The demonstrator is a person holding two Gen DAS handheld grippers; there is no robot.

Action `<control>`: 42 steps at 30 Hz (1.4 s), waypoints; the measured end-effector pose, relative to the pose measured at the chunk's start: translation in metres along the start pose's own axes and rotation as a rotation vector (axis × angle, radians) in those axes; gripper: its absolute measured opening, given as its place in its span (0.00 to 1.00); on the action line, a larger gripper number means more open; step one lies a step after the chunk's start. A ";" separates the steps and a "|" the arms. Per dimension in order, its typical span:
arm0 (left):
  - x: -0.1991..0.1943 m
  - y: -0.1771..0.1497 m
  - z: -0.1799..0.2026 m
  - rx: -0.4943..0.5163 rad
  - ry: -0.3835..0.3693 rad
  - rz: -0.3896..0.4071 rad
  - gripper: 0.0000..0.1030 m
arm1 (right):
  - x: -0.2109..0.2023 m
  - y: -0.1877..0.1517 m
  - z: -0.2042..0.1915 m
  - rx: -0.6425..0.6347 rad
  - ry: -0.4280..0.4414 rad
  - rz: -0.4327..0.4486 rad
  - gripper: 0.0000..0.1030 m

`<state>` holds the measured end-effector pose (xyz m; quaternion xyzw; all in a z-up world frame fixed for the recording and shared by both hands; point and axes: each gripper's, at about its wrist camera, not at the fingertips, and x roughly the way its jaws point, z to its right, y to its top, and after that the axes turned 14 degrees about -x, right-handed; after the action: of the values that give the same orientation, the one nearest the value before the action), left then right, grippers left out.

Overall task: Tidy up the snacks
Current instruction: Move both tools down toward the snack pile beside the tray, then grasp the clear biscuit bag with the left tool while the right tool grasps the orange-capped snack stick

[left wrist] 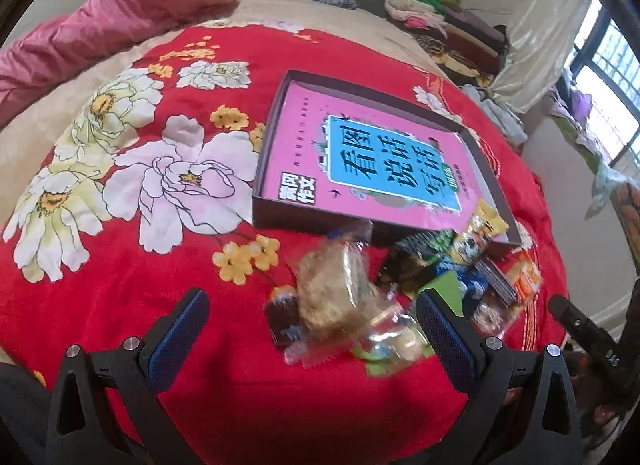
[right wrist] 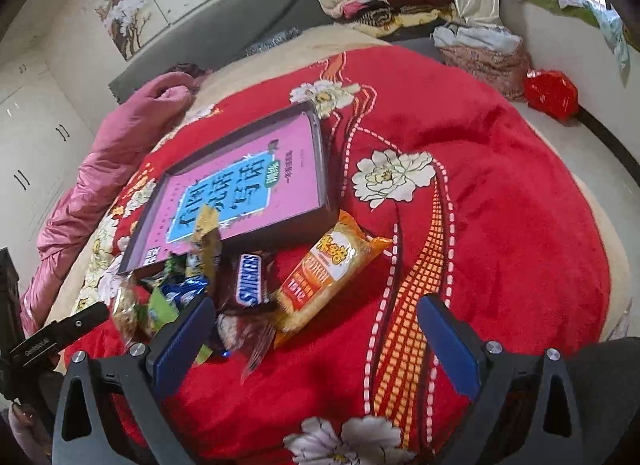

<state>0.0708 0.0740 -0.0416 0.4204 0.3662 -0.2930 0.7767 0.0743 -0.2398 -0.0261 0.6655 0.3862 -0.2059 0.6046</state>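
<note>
While crinkly snack packets (right wrist: 332, 269) heap on plush blanket (right wrist: 500, 185), shallow rectangular box (left wrist: 272, 137)

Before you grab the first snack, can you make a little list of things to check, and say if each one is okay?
1. Left gripper open, empty: ok.
2. Right gripper open, empty: ok.
3. Clear-wrapped pastry between the left fingers: ok.
4. Snickers bar free to lift: not ok, other packets crowd it.
5. Orange cracker packet reachable: ok, lies open on the red blanket.
6. Room in the box: cannot tell; a pink book covers its floor.
</note>
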 end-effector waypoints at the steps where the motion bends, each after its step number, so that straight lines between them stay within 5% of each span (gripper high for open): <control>1: 0.002 0.002 -0.002 -0.008 0.002 -0.006 1.00 | 0.004 0.001 0.002 0.013 0.005 -0.006 0.98; 9: 0.027 0.008 -0.002 -0.031 -0.016 -0.068 0.99 | 0.028 0.003 0.017 0.106 0.066 -0.034 0.72; 19: 0.053 0.007 -0.004 -0.074 -0.064 -0.156 0.82 | 0.057 0.007 0.017 0.104 0.113 -0.065 0.43; 27: 0.060 0.010 -0.002 -0.081 -0.063 -0.161 0.73 | 0.047 0.012 0.023 0.096 0.130 -0.017 0.33; 35: 0.049 0.014 0.002 -0.044 -0.088 -0.119 0.43 | 0.030 0.017 0.015 0.033 0.121 0.027 0.27; 42: 0.037 0.009 0.010 0.004 -0.117 -0.121 0.42 | 0.012 0.019 0.018 0.032 0.102 0.082 0.25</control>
<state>0.1012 0.0639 -0.0637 0.3813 0.3444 -0.3640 0.7768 0.1000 -0.2538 -0.0261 0.6999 0.3857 -0.1529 0.5813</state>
